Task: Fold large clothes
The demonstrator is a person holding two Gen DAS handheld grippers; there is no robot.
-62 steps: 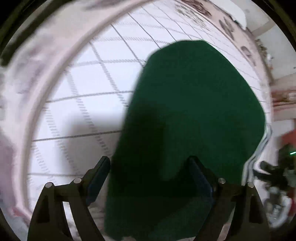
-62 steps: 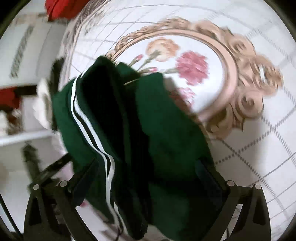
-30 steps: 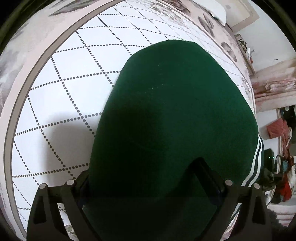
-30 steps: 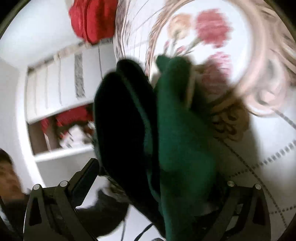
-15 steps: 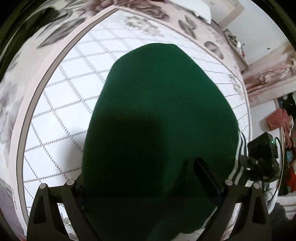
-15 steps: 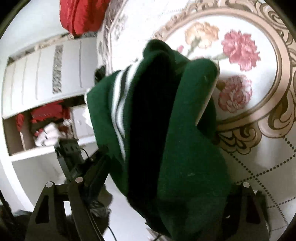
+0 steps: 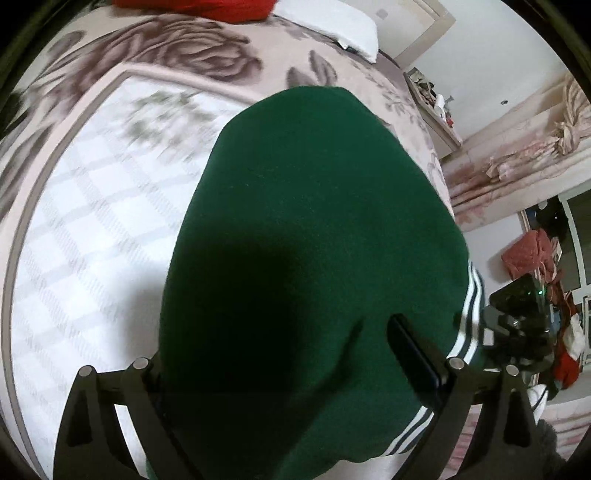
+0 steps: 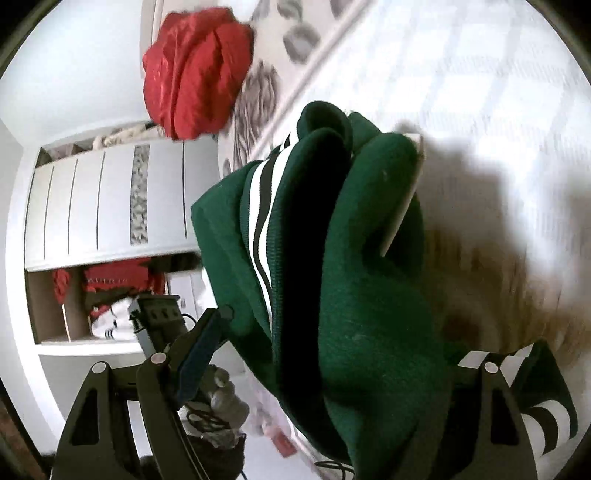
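Observation:
A dark green garment [image 7: 314,240] with white and dark stripes at its edge lies draped over my left gripper [image 7: 280,362] and fills the middle of the left wrist view above the patterned bed cover [image 7: 92,206]. The left fingers are spread wide with cloth over them. In the right wrist view the same green garment [image 8: 351,277] hangs bunched in folds over my right gripper [image 8: 332,354], whose fingers also stand wide apart. The other gripper [image 7: 521,325] shows at the right of the left wrist view.
A red bundle [image 8: 195,70] and a white pillow [image 7: 332,26] lie at the head of the bed. White cupboard shelves [image 8: 96,258] with red clothes stand beside it. More clothes [image 7: 532,254] pile at the room's far side.
Both grippers have risen and tilted with the garment. The floral medallion has left the right view; the bed's head and red bundle have come into view.

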